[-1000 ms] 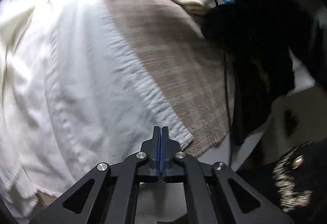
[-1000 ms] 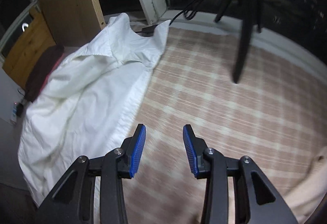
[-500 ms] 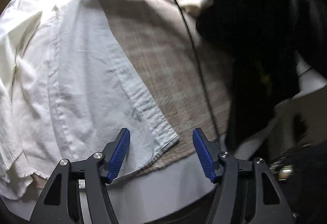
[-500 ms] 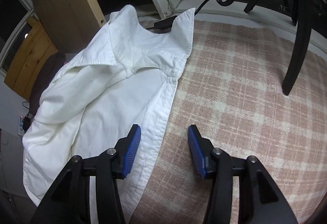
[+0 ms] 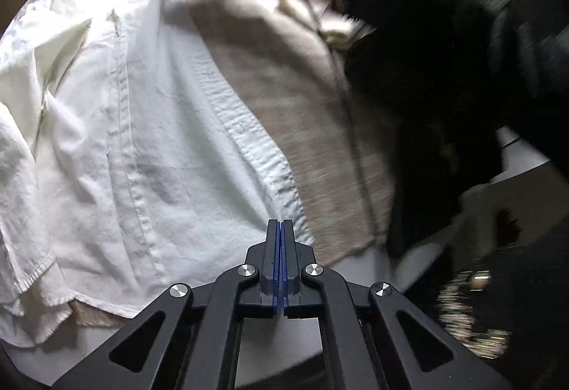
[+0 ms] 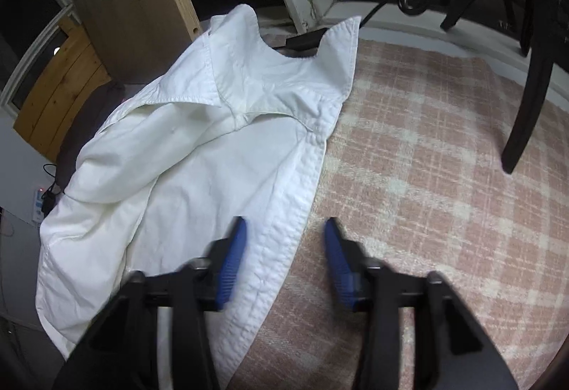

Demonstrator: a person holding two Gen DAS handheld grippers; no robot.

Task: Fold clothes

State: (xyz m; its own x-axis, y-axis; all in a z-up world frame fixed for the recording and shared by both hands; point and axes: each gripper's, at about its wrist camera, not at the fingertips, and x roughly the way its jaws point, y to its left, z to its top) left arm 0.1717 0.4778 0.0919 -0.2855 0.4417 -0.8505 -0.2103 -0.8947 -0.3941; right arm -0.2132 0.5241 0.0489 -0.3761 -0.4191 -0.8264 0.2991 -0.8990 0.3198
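the white shirt (image 6: 199, 155) lies spread on a pink checked blanket (image 6: 426, 176), collar toward the window and hem toward the person, so its long axis runs away from both grippers. its front edge (image 6: 298, 212), the stitched band on the shirt's right side in the right wrist view, follows that same line.

the right gripper (image 6: 284, 247) straddles this band up near the collar half: one blue pad is over the cloth, the other over the blanket, the band between them. the jaws have just been closing, yet in the picture they stand apart and do not press the cloth.

the left gripper (image 5: 279, 230) is at the hem end of the same band, jaws together; the edge (image 5: 270, 173) meets the tips, and it looks pinched, though the cloth between the pads is hidden. so each hand has its own end, and the fold would likely swing that edge leftward across the shirt's body.
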